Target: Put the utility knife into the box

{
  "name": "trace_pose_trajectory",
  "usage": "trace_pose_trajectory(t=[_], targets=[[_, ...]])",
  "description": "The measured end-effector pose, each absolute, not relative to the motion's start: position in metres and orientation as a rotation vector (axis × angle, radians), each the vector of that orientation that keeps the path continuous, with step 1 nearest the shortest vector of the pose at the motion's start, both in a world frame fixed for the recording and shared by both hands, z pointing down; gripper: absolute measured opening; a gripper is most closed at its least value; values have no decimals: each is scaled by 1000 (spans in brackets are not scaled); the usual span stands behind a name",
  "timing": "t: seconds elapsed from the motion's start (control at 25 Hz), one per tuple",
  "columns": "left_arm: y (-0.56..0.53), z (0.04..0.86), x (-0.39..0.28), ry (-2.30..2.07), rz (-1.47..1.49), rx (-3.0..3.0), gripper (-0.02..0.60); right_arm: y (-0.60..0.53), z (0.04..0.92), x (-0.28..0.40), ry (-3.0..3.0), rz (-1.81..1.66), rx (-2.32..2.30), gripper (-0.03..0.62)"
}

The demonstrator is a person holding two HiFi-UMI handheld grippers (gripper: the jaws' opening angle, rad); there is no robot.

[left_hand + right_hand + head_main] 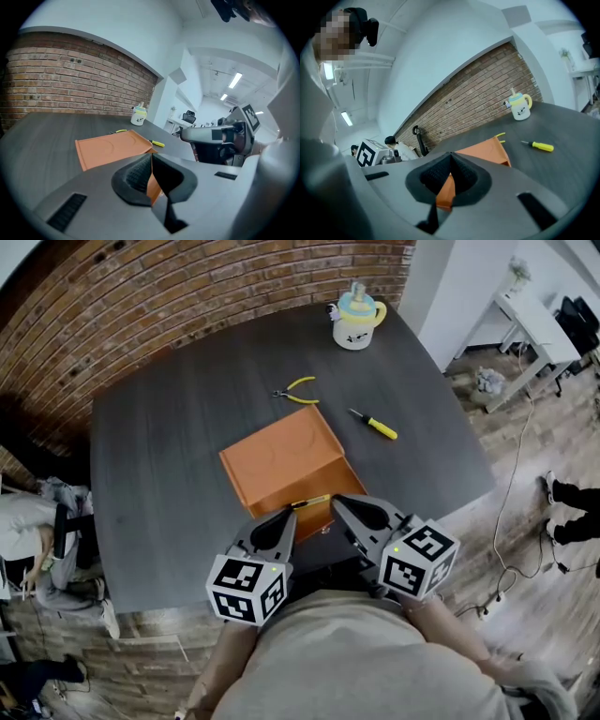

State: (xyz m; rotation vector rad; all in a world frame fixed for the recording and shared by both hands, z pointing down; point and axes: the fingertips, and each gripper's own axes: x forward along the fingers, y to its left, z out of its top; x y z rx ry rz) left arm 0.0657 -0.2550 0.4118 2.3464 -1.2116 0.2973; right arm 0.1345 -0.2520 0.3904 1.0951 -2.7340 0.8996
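We hold both grippers low over the near edge of the bench [159, 474], forearms drawn in to the body, each gripper tipped slightly downward toward the box [281, 460]. The left gripper [290, 515] has its jaws pressed together, and so has the right gripper [337, 503]. Their ribbed black pads sit in smooth grey shells, with marker cubes behind. Between the two tips, the slim yellow-and-black utility knife [310, 502] lies along the box's near top edge. The box is a matte orange rectangular case with a flat lid, mid-bench toward the near edge.
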Motion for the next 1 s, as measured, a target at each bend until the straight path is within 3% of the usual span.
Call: trace_pose_trajectory(t=[1.0], targets=[[-249,415,63,-1198,260,2319,21,-244,401,130,-2699,932,1057,6]])
